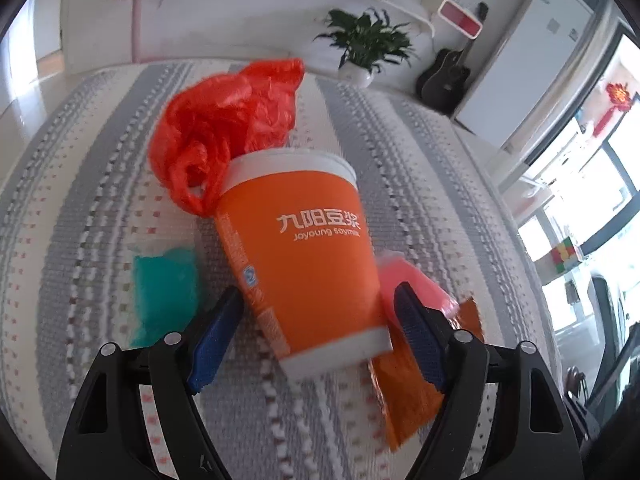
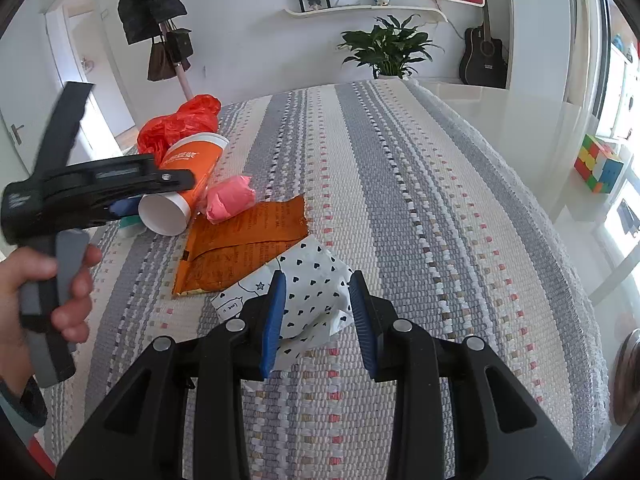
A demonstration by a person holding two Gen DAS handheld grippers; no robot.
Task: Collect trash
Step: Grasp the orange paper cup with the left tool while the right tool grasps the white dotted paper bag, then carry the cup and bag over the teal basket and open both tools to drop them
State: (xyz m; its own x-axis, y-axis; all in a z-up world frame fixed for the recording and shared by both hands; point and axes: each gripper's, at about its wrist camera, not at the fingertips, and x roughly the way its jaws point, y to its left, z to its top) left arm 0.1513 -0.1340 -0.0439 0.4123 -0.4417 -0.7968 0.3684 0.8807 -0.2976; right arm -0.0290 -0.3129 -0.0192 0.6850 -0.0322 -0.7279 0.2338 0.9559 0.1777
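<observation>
An orange paper cup (image 1: 304, 248) lies on its side on the striped cloth, base toward me, between the open jaws of my left gripper (image 1: 320, 312), which do not touch it. It also shows in the right wrist view (image 2: 184, 184). Around it lie a red plastic bag (image 1: 224, 120), a teal packet (image 1: 164, 292), a pink wad (image 1: 412, 284) and an orange foil wrapper (image 2: 244, 248). My right gripper (image 2: 318, 308) is open around a white crumpled paper with black hearts (image 2: 308, 292).
The striped woven cloth (image 2: 420, 200) covers the table, whose far and right edges drop off. A potted plant (image 2: 390, 50) and a guitar (image 2: 484, 56) stand beyond the far edge. A colourful cube (image 2: 598, 164) sits to the right.
</observation>
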